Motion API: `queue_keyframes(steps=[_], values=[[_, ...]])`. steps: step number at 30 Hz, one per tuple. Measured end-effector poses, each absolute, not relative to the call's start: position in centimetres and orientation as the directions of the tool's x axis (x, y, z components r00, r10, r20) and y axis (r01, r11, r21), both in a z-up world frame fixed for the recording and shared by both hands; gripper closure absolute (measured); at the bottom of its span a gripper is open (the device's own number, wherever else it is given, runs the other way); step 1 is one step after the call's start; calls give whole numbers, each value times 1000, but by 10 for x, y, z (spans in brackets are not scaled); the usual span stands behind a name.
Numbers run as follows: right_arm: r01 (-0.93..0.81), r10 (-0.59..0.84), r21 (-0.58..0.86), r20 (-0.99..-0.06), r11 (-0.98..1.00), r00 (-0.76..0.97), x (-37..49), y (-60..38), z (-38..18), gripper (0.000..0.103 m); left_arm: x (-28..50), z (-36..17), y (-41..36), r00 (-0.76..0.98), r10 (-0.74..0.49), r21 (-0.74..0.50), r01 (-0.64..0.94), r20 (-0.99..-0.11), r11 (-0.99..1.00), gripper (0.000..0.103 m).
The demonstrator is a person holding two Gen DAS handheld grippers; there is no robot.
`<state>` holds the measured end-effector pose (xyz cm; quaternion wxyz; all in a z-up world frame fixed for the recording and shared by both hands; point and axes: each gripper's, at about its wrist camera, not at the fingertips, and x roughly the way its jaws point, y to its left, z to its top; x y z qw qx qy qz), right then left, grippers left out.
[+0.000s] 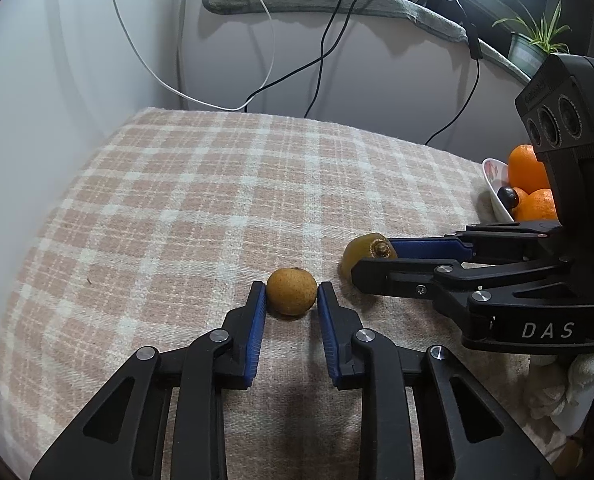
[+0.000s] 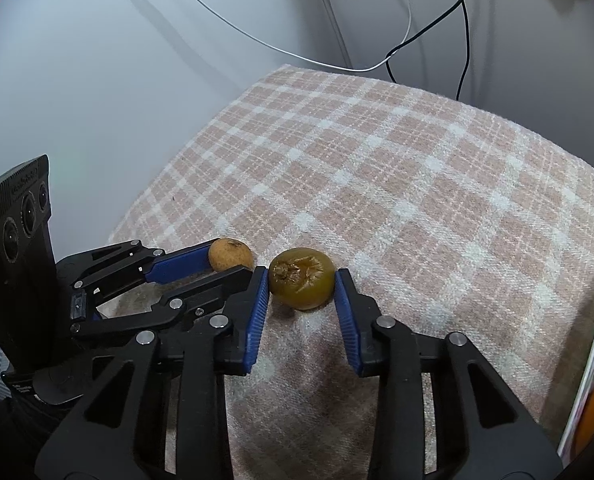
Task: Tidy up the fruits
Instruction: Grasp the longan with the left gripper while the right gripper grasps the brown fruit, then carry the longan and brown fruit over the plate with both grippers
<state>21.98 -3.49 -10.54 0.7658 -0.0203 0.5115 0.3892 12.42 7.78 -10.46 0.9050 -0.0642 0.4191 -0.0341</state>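
Two small fruits on the plaid cloth (image 1: 177, 184): round brown fruit (image 1: 292, 291) clamped in left gripper (image 1: 291, 300), wrinkled olive fruit (image 2: 301, 278) clamped in right gripper (image 2: 301, 288). Bowl (image 1: 493, 184) of oranges (image 1: 527, 172) at the right edge — largely hidden behind the right gripper.

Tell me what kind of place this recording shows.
Probably a home room: a plaid blanket as work surface, a potted plant on the sill, and loose cables along the wall.
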Motion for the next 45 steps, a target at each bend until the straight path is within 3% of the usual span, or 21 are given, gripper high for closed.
queue_keyframes(steps=[45], values=[[-599, 618, 338, -703, 726, 352, 166, -131, -27, 71, 79, -38, 19, 754, -190, -129, 140, -629, 982, 79]])
